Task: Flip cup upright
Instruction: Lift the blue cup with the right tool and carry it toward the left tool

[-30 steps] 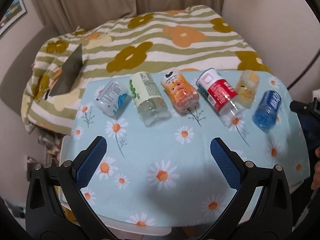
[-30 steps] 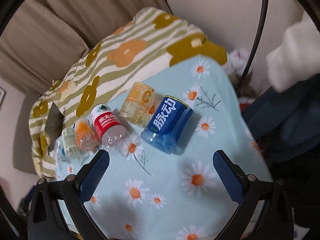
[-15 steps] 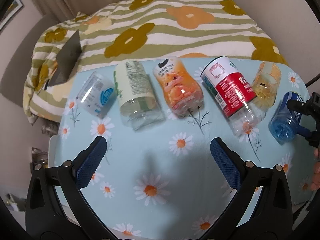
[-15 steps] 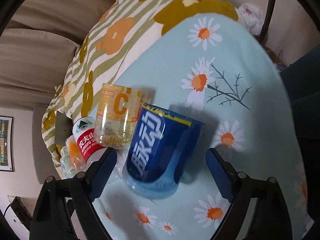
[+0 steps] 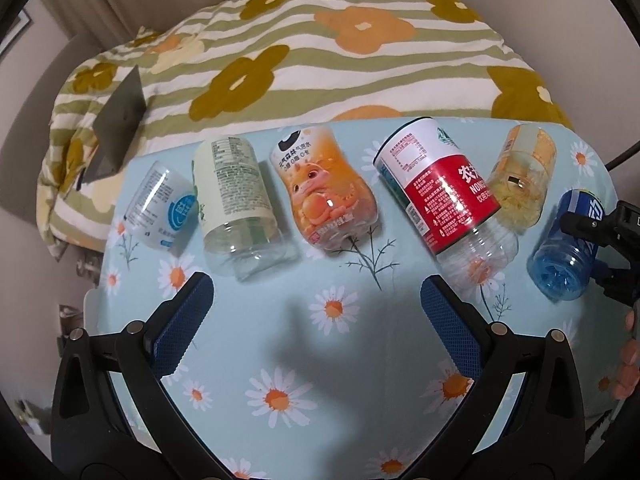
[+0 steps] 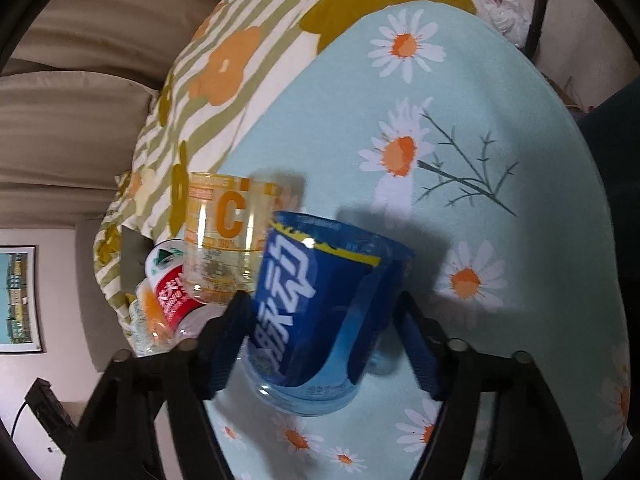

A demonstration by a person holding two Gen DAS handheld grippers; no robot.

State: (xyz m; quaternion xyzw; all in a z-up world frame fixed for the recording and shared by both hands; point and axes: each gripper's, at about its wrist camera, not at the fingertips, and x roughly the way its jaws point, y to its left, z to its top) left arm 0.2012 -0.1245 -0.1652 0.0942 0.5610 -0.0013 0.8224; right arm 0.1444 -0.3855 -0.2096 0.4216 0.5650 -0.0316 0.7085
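Several cut-bottle cups lie on their sides in a row on the daisy tablecloth [image 5: 320, 360]. The blue cup [image 6: 320, 320] lies at the right end; it also shows in the left wrist view [image 5: 568, 252]. My right gripper [image 6: 324, 344] straddles the blue cup, jaws closing around it, left pad touching, right pad close beside it. In the left wrist view the right gripper [image 5: 600, 240] sits over the blue cup. My left gripper [image 5: 316, 320] is open and empty, hovering above the cloth in front of the orange cup [image 5: 324, 196].
Left to right lie a small clear cup [image 5: 160, 208], a pale green cup [image 5: 236, 204], the orange one, a red-labelled cup [image 5: 444, 196] and a yellow cup [image 5: 520, 176]. A flowered quilt [image 5: 300, 60] lies behind the table. The table's right edge is near the blue cup.
My right gripper has moved in over the blue cup and its jaws have narrowed around it. My left gripper has moved forward towards the row, still open.
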